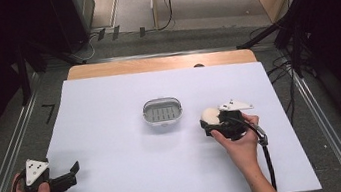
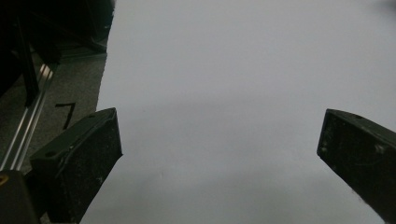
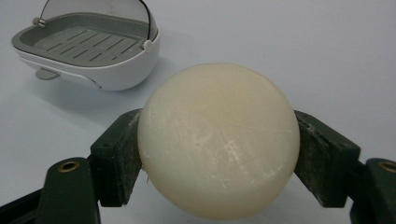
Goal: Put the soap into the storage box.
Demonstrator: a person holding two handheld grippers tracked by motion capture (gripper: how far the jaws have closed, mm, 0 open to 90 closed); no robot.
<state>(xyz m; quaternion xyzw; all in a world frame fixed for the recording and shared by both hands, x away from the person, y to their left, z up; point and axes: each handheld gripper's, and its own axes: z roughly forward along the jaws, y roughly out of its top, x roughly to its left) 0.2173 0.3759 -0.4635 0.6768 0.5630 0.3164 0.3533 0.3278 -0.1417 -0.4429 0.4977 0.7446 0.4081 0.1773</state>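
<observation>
A round cream-coloured soap bar (image 3: 218, 140) sits clamped between the two black jaws of my right gripper (image 3: 218, 154). In the high view that right gripper (image 1: 212, 120) holds the soap bar (image 1: 209, 116) right of the table's middle. An oval soap dish (image 1: 161, 111) with a grey slatted tray and a raised clear lid stands at the centre. The same soap dish (image 3: 88, 49) appears beyond the soap, up and to the left, apart from it. My left gripper (image 1: 70, 171) rests at the front left corner, open, with bare white surface between its jaws (image 2: 219, 154).
A white sheet (image 1: 115, 149) covers the wooden table (image 1: 159, 64). Metal rails (image 1: 10, 159) run along both sides over grey floor. Black stands and cables crowd the far corners.
</observation>
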